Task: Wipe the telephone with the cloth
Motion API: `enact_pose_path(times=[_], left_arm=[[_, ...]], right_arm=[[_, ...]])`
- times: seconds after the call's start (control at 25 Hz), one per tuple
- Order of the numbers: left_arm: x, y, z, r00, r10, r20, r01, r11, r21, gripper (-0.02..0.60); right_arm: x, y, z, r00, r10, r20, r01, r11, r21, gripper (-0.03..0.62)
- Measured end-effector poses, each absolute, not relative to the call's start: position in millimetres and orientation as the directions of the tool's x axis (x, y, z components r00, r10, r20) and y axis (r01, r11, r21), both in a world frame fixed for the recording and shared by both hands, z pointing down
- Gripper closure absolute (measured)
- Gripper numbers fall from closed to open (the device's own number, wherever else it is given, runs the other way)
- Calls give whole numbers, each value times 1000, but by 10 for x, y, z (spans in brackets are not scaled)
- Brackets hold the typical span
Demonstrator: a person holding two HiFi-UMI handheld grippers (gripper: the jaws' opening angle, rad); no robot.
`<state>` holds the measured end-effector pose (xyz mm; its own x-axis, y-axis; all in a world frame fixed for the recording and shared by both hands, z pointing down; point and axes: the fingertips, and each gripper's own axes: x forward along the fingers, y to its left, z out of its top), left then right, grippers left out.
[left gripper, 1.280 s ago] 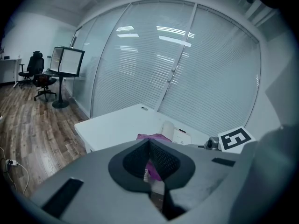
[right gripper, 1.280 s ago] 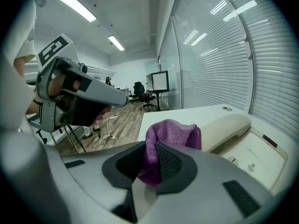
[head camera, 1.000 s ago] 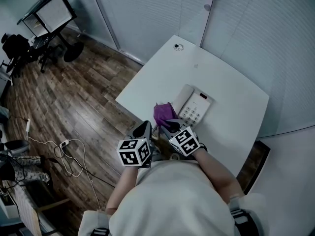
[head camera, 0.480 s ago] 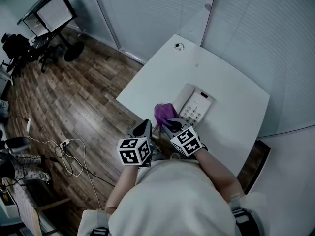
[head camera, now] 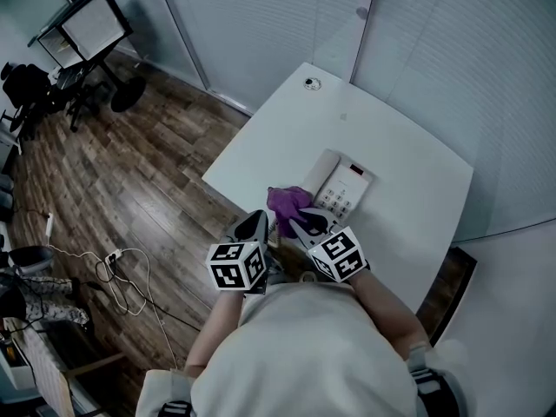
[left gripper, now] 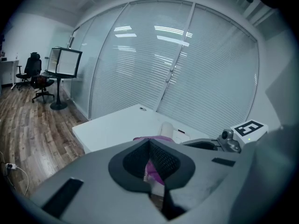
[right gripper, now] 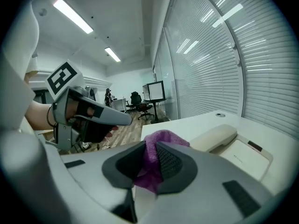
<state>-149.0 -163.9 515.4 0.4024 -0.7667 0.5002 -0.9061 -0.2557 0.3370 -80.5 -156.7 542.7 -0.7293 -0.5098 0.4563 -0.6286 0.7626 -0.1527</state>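
The right gripper [right gripper: 150, 149] has its jaws pinched on the purple cloth [head camera: 287, 201], with a fold bunched up between the pads. The cloth hangs at the telephone's [head camera: 344, 186] near-left end, beside the handset [right gripper: 216, 136] — contact with it cannot be confirmed. The left gripper [left gripper: 149, 146] has its jaws pressed together with nothing between them. It is held left of the cloth, short of the telephone, at the table [head camera: 408, 146] edge. The telephone lies flat on the white table — handset cradled, keypad up.
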Motion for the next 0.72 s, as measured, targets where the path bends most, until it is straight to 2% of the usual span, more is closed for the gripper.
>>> enact_pose_path(times=[0.72], left_arm=[[-1185, -1781, 5165, 462, -731, 502, -884, -331, 331, 561]], right_arm=[[-357, -1594, 4908, -682, -646, 341, -717, 682, -143, 514]])
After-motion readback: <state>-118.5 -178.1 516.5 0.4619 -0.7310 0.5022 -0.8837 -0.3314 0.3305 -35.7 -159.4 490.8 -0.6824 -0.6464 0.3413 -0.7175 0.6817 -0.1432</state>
